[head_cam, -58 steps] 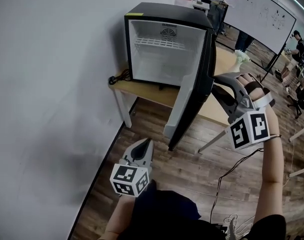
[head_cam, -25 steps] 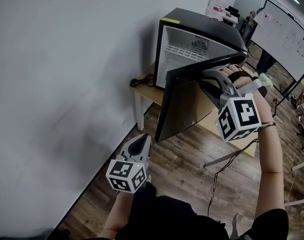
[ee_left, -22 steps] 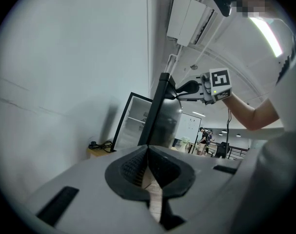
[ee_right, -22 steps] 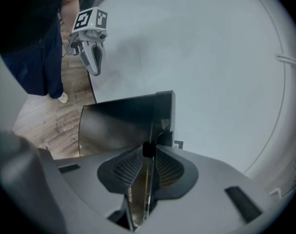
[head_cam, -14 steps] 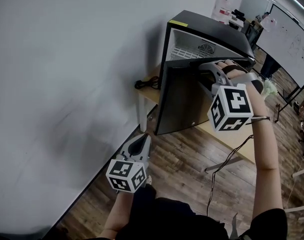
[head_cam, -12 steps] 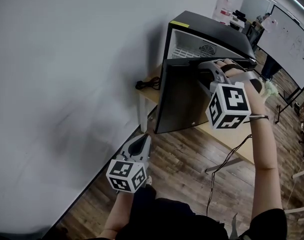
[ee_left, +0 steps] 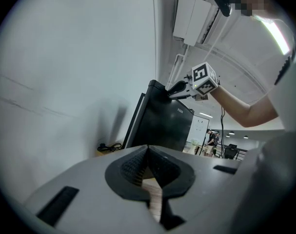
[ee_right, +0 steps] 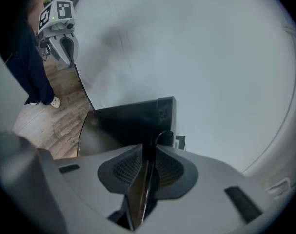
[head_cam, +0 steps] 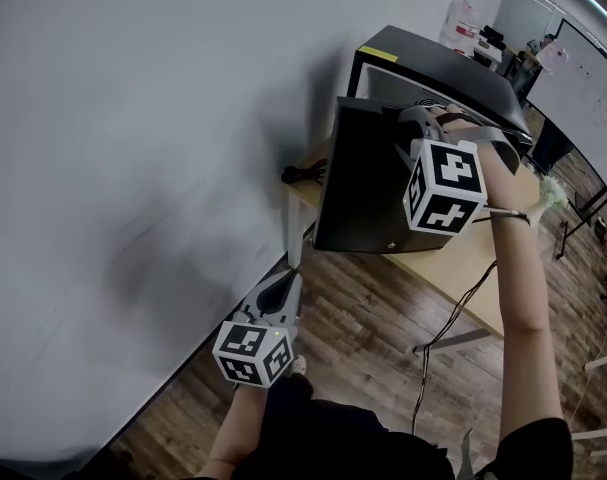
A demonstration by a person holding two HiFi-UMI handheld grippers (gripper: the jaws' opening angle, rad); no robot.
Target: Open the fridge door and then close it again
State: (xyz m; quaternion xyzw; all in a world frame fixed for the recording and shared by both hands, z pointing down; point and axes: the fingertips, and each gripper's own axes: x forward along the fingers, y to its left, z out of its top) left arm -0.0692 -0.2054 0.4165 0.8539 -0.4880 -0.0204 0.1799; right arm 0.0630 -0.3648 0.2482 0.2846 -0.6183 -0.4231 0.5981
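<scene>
A plain white wall (head_cam: 133, 118) filled the whole left side of the head view and met a brown wood-plank floor (head_cam: 373, 338) along a dark skirting line, which left a broad bare stretch of boards between the person and the furniture. A light wooden tabletop (head_cam: 463, 268) on white legs stood with one end against that wall, its long front edge running away to the right. On it sat a compact black fridge (head_cam: 443, 63), near the wall but apart from it, with a strip of bare tabletop between them. The glossy black fridge door (head_cam: 358, 188) stood ajar, swung most of the way toward the body so that only a narrow wedge of pale interior showed above its upper edge, and its lower edge overhung the tabletop's front edge above open floor. The right gripper (head_cam: 408, 123), on an outstretched arm, reached down over the door from above; in the right gripper view its jaws (ee_right: 148, 167) were clamped on the door's thin upper edge, the panel running between the pads. The left gripper (head_cam: 278, 290) hung low and well apart from the fridge, above bare floor beside the wall, its tips pressed together with nothing between them (ee_left: 148, 167). A small coil of black cable (head_cam: 301, 174) lay on the tabletop just beside the wall.
</scene>
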